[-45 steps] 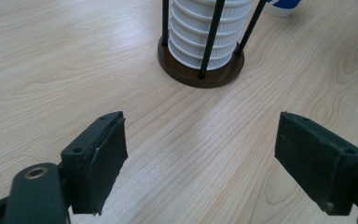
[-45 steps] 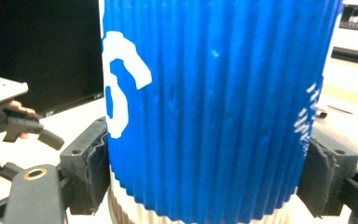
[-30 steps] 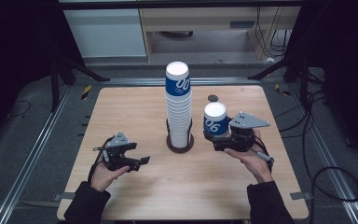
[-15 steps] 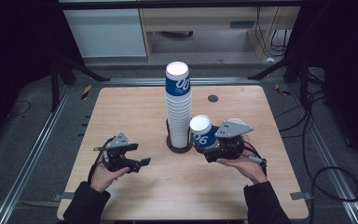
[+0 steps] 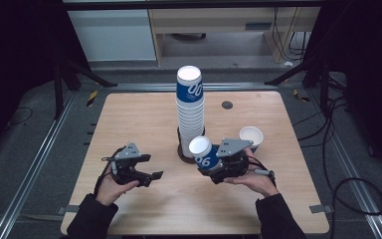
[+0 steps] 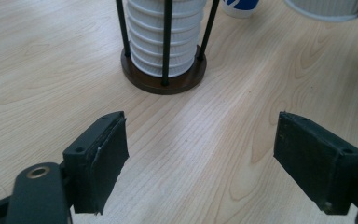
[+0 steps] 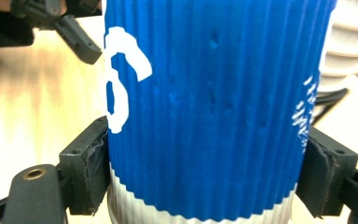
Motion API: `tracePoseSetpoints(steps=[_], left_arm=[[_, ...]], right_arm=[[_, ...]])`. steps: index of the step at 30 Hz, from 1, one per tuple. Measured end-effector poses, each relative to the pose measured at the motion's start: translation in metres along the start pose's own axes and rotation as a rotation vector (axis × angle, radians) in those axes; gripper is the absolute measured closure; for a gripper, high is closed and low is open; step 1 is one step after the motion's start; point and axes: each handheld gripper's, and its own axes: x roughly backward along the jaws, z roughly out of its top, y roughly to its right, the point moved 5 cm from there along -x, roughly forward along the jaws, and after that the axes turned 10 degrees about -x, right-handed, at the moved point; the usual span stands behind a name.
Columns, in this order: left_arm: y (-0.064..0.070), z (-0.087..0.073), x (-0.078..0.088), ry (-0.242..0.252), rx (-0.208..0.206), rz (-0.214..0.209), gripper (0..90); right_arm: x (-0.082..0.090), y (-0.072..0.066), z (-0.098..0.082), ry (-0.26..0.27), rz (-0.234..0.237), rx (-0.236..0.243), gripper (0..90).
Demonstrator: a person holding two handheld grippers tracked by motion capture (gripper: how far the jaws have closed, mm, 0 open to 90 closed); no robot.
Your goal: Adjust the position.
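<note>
Blue ribbed paper cup (image 5: 205, 155) tilted, gripped in our right claw (image 5: 214, 167), near right of tall cup stack (image 5: 189, 110) on wooden worktop (image 5: 144, 119). Light, thin-walled, crushable: we judge gentle mid-body grip best. Right gripper view shows pads (image 7: 91, 161) pressing ribs; high view shows left claw (image 5: 146, 169) released, empty.

Lab or recording test cell indicated. Wooden bench (image 5: 129, 119) set on dark matted floor (image 5: 25, 149), flanked by aluminium rails (image 5: 30, 169). Black stand legs (image 5: 74, 69) placed at both sides, loose cables (image 5: 348, 184) trailed across floor. Pale cabinet (image 5: 114, 30) and open shelving unit (image 5: 214, 25) seen behind; surroundings kept dark.
</note>
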Motion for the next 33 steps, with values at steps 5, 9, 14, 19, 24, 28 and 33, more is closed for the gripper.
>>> tracePoseSetpoints(steps=[5, 9, 14, 19, 24, 28, 33], left_arm=[[0.006, 0.003, 0.000, 0.001, -0.019, -0.027, 17.0], [0.010, 0.005, 0.000, 0.008, -0.026, -0.040, 17.0], [0.019, 0.012, 0.003, 0.017, -0.056, -0.057, 17.0], [0.024, 0.015, 0.002, 0.015, -0.070, -0.079, 17.0], [0.029, 0.016, 0.000, 0.011, -0.075, -0.104, 16.8], [0.033, 0.020, -0.001, 0.016, -0.084, -0.118, 16.7], [0.037, 0.024, -0.002, 0.021, -0.092, -0.129, 16.5]], right_arm=[[-0.007, -0.006, -0.004, -0.027, 0.029, 0.024, 18.5], [-0.013, -0.009, -0.008, -0.057, 0.042, 0.043, 18.4], [-0.020, -0.015, -0.011, -0.089, 0.060, 0.072, 18.4], [-0.027, -0.020, -0.013, -0.109, 0.080, 0.093, 18.4], [-0.034, -0.023, -0.015, -0.136, 0.085, 0.109, 18.4], [-0.038, -0.027, -0.016, -0.142, 0.100, 0.119, 18.5], [-0.045, -0.032, -0.018, -0.161, 0.114, 0.138, 18.5]])
